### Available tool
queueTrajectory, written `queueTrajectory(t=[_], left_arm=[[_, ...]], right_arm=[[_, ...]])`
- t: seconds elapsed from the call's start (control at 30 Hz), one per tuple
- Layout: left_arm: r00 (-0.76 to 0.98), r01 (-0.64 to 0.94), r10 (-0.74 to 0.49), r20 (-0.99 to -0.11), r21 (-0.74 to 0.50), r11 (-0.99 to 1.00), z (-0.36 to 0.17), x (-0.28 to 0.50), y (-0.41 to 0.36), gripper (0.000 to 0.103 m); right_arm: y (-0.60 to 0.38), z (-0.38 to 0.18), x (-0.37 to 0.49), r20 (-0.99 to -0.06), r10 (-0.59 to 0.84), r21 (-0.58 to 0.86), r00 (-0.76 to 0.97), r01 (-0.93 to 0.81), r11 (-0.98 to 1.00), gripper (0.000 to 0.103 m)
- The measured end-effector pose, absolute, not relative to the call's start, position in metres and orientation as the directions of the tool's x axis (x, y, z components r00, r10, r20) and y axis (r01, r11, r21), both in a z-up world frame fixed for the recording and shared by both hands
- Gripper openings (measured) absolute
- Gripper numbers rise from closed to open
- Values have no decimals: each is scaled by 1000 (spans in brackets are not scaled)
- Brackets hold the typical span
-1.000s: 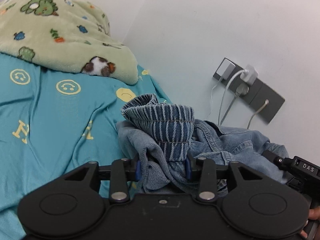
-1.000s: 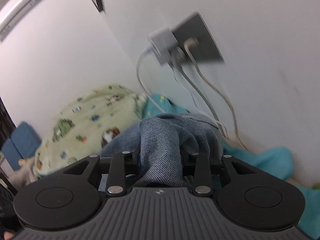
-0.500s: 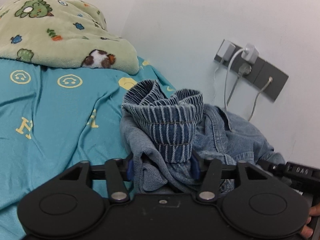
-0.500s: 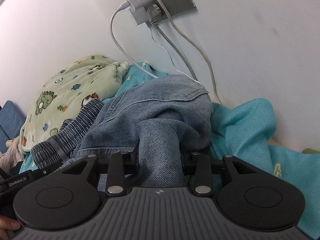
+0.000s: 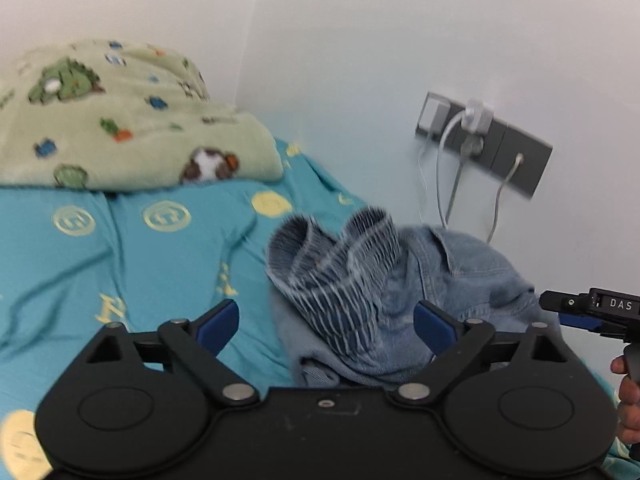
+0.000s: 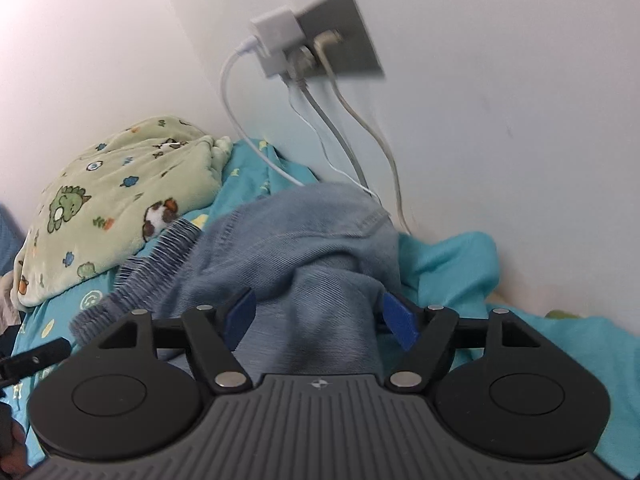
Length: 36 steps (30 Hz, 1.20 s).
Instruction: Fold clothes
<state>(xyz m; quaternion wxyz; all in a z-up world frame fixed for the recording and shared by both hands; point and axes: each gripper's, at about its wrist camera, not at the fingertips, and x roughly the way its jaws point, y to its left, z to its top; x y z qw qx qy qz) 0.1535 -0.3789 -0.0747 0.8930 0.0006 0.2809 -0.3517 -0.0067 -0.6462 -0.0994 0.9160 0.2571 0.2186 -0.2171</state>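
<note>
On the bed: a teal bedsheet printed with yellow smiley faces (image 5: 120,264) is carrying a crumpled blue denim garment with a striped ribbed waistband (image 5: 452,280), bunched close to the white wall.

Garment's place: the heap is sitting just below the grey wall socket panel with a white charger and cables (image 5: 484,144), well apart from the pale green fleece blanket with cartoon animals (image 5: 120,128) at the head of the bed.

How it lies: the denim is lying in a loose mound with the ribbed band (image 5: 336,256) standing up in waves on its left side; no flat, squared fold is showing.

Handling: the cloth is looking soft and limp yet fairly heavy for its bulk; thick seams are likely giving it some body, and it should drape rather than slip. The firm ribbed band and the stitched hem edges are looking like the surest places to pinch.

Left gripper (image 5: 326,326): its blue-padded fingers are spreading wide, one on each side of the waistband, holding nothing.

Right gripper (image 6: 318,316): its blue pads are also standing apart, straddling a hump of denim without pinching it.

Pose: both tools are hovering low and level over the mattress, pointing toward the wall; the right tool's black tip is showing at the left view's right edge, with the person's fingers (image 5: 626,396) wrapping its handle.
</note>
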Motion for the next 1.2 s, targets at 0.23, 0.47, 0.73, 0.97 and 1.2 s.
queueTrajectory(t=[0.23, 0.47, 0.73, 0.97, 1.2], left_arm=[[664, 619, -610, -433, -139, 773, -17, 137, -334, 100], [743, 565, -548, -385, -78, 821, 31, 125, -269, 102], [810, 487, -468, -354, -38, 872, 67, 110, -188, 102], [847, 435, -414, -332, -13, 900, 81, 93, -136, 103], [878, 370, -352, -324, -5, 929, 86, 86, -92, 103]], right_arm=[[-603, -37, -2, -445, -267, 327, 855, 433, 840, 73], [-545, 20, 17, -383, -197, 302, 902, 324, 897, 73], [-474, 62, 34, -347, -115, 270, 931, 217, 938, 73], [-410, 81, 50, -318, -27, 243, 948, 109, 964, 73], [-349, 91, 75, -285, 77, 243, 955, -6, 970, 73]])
